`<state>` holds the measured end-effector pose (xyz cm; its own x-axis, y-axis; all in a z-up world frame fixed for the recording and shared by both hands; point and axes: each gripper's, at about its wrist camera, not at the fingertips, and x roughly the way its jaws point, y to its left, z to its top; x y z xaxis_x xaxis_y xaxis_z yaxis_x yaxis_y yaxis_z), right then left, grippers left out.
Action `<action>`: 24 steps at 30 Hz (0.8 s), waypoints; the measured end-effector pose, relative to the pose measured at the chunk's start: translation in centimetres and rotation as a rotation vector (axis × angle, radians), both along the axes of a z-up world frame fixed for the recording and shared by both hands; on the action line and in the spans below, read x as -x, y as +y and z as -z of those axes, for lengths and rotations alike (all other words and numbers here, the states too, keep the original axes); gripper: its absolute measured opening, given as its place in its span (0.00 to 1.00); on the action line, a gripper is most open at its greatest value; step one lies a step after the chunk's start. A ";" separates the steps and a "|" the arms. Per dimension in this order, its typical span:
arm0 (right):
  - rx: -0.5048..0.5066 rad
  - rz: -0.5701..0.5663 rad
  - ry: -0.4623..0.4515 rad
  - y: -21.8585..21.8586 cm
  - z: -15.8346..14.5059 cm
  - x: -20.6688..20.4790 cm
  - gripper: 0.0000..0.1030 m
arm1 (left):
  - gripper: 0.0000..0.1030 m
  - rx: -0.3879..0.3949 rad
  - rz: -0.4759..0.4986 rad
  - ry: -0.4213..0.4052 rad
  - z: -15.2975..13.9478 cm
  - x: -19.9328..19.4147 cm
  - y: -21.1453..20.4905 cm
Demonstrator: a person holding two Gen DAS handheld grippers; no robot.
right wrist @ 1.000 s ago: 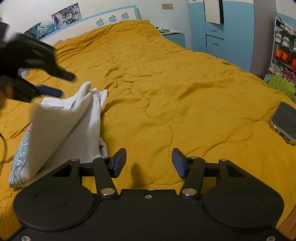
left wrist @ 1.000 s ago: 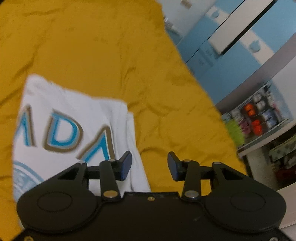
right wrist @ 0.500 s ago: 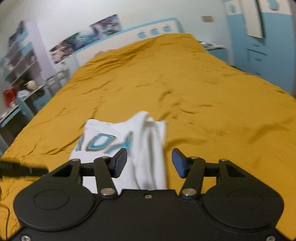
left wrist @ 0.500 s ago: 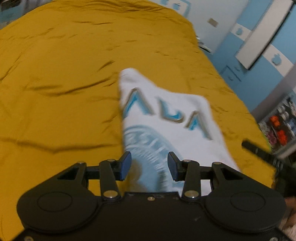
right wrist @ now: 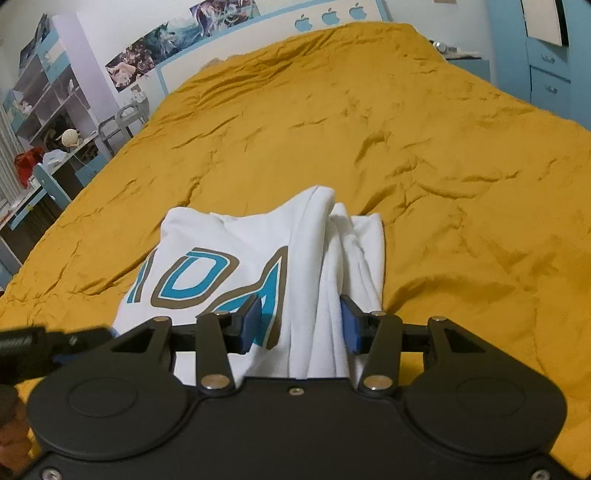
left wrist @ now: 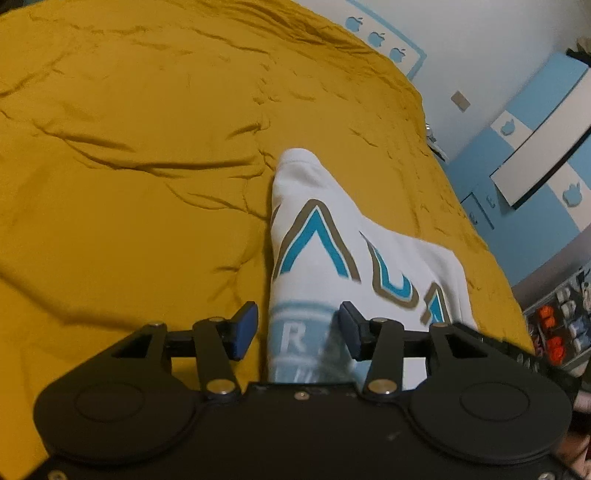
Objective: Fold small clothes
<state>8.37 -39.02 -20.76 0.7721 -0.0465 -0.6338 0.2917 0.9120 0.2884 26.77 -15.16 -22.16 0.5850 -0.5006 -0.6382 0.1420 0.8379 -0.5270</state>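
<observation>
A white T-shirt [left wrist: 354, 258] with blue and brown lettering lies folded on a mustard bedspread [left wrist: 147, 147]. My left gripper [left wrist: 297, 330] hovers over the shirt's near left edge. Its jaws are opening, with cloth between them but no pad pressing on it. In the right wrist view, the shirt [right wrist: 236, 240] shows a bunched stack of folds along its right side. My right gripper [right wrist: 300, 325] straddles those folds and its jaws are closing, the pads not clearly pressing. Each gripper shows as a dark blur in the other's view: the right gripper [left wrist: 517, 350] and the left gripper [right wrist: 37, 343].
The bedspread [right wrist: 369, 110] stretches far beyond the shirt to a headboard [right wrist: 328, 18] with apple shapes. Blue wardrobes [left wrist: 535, 147] stand to the right of the bed. A desk and shelves [right wrist: 48, 122] stand to the left. A hand [right wrist: 11, 424] shows at the lower left.
Both grippers have swung in over the shirt and come close to it. The right jaws have narrowed around the bunched folds. The left jaws have widened a little.
</observation>
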 end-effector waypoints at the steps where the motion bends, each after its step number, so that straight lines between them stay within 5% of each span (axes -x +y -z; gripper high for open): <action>1: 0.001 0.000 0.003 0.0 0.1 0.0 0.37 | 0.45 0.015 0.003 0.009 0.1 -0.5 -0.2; 2: 0.002 -0.003 0.005 0.0 0.2 0.0 0.23 | 0.44 0.031 0.012 0.017 0.2 -0.8 -0.2; 4: 0.013 -0.012 0.007 0.1 0.2 -0.2 0.13 | 0.31 0.036 0.017 0.026 0.4 -1.2 -0.3; 10: 0.047 0.015 -0.083 -0.6 -2.8 0.8 0.07 | 0.17 0.091 0.025 0.000 -0.7 -0.8 0.1; 15: -0.001 0.047 0.026 -2.6 0.8 0.3 0.08 | 0.18 0.028 0.050 0.015 0.6 -1.4 -0.9; 18: -0.038 0.056 0.000 -2.8 1.0 1.0 0.21 | 0.19 0.013 0.058 0.010 0.2 -1.4 -0.8; 20: -0.066 0.049 -0.029 -3.3 -0.1 1.1 0.40 | 0.20 0.017 0.039 -0.008 -0.7 -1.9 -0.5; 24: -0.039 0.041 -0.081 -4.5 -2.3 -0.9 0.48 | 0.39 0.018 -0.003 -0.012 -1.7 -4.6 0.1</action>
<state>9.27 -43.49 -18.49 0.8190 -0.0562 -0.5710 0.3031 0.8874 0.3474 31.39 -15.01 -20.44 0.5939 -0.5097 -0.6225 0.1454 0.8290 -0.5400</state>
